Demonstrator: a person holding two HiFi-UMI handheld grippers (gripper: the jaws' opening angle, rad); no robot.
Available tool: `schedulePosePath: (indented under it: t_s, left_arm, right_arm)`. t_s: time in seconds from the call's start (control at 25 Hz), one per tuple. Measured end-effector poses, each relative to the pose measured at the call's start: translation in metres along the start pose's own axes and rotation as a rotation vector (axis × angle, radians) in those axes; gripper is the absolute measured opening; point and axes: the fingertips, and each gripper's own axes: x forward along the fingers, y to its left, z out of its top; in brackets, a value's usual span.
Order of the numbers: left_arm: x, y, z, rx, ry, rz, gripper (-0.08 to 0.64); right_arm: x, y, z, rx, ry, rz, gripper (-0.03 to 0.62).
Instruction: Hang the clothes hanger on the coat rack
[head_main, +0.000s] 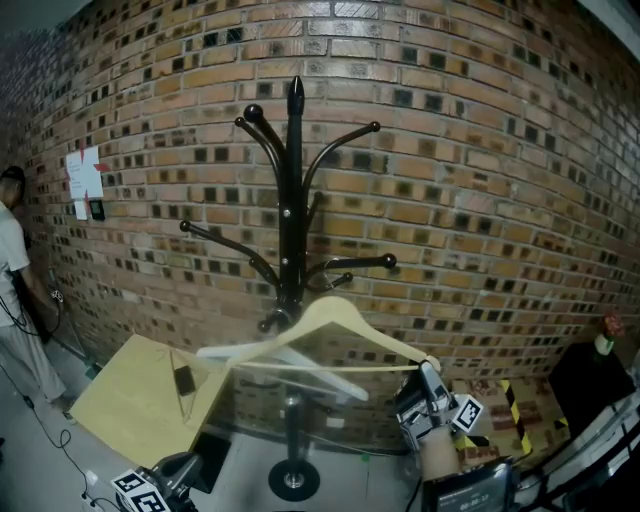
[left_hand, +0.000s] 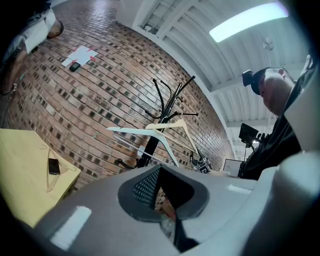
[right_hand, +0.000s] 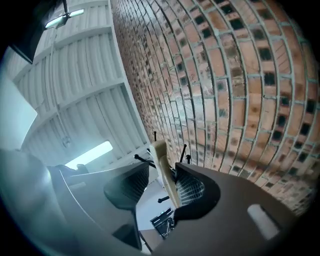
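Grey and idle, our left gripper (left_hand: 160, 194) sits low at the left, pointing level, its jaws slightly apart with nothing between them. At centre stands the black coat rack (head_main: 292, 200); the wooden hanger (head_main: 345, 318) hangs tilted there beside a white hanger (head_main: 300, 365), and its hook seems to sit over a lower peg (head_main: 370, 263), so we judge the hanging nearly done. Our right gripper (head_main: 428, 385) angles upward at the hanger's right tip, jaws half parted. The tip leans on one pad, unclamped. Only drawing away remains.
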Motion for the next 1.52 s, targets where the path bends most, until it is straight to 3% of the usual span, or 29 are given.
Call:
schedulePosePath:
  t_s: [0.16,0.56,0.88,1.16,1.36,1.52]
  left_arm:
    - [0.000,-0.003,-0.002,0.001,0.000,-0.002,-0.005]
    - [0.009,-0.009,-0.013,-0.016,0.039,-0.030,-0.005]
    - [0.007,-0.007,-0.026,-0.028,0.065,-0.042,-0.005]
    - [-0.008,0.007,-0.037,-0.034,0.086,-0.024,-0.005]
    - [-0.028,0.022,-0.027,-0.034,0.077,-0.064,-0.005]
    - [-0.052,0.043,-0.009,-0.034,0.077,-0.114,-0.005]
  right_arm:
    - [-0.020,-0.011,0.003,-0.055,-0.017,-0.097,0.252]
    - [-0.077,-0.007,-0.017,-0.076,-0.015,-0.212,0.219]
    - [-0.107,-0.007,-0.107,-0.202,0.256,-0.366,0.195]
    - [-0.099,0.008,-0.189,-0.277,0.450,-0.363,0.156]
    - [-0.086,0.020,-0.236,-0.358,0.509,-0.389,0.115]
    - [-0.068,0.031,-0.271,-0.415,0.494,-0.429,0.086]
